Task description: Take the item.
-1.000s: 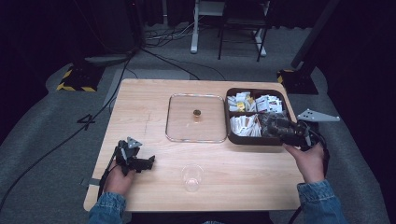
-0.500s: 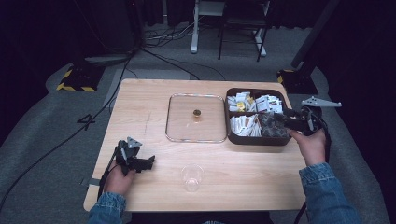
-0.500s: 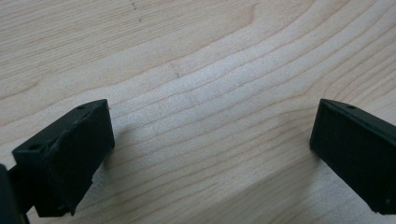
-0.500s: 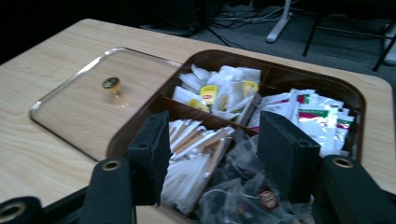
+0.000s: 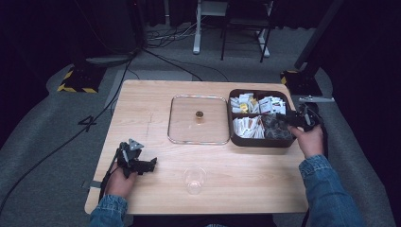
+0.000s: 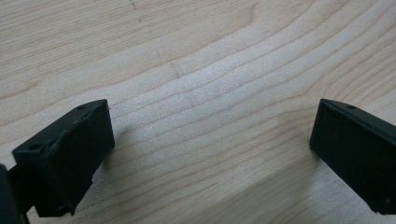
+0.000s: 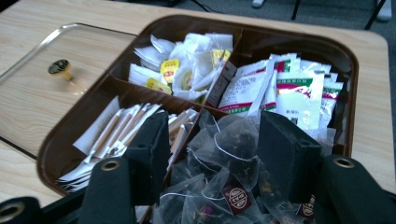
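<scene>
A dark brown box (image 5: 236, 138) with four compartments stands at the table's right. My right gripper (image 5: 285, 120) reaches in over its right rim, above the near right compartment. In the right gripper view its jaws stand apart, open (image 7: 217, 149), on either side of a heap of mesh tea bags (image 7: 224, 161) with strings and dark red tags. The other compartments hold paper sticks (image 7: 119, 133), white tea bags with yellow tags (image 7: 187, 67) and white printed sachets (image 7: 292, 88). My left gripper (image 5: 151, 164) rests on the table's near left, open (image 6: 210, 149) over bare wood.
The clear lid (image 5: 182, 123) with a gold knob (image 5: 199, 115) lies flat just left of the box. A clear plastic cup (image 5: 195, 178) stands near the front edge, between my two hands. Chairs, cables and stands sit on the floor beyond the table.
My right gripper has moved away from the person along the box's right side and now points left over the mesh tea bags. The left gripper has stayed put.
</scene>
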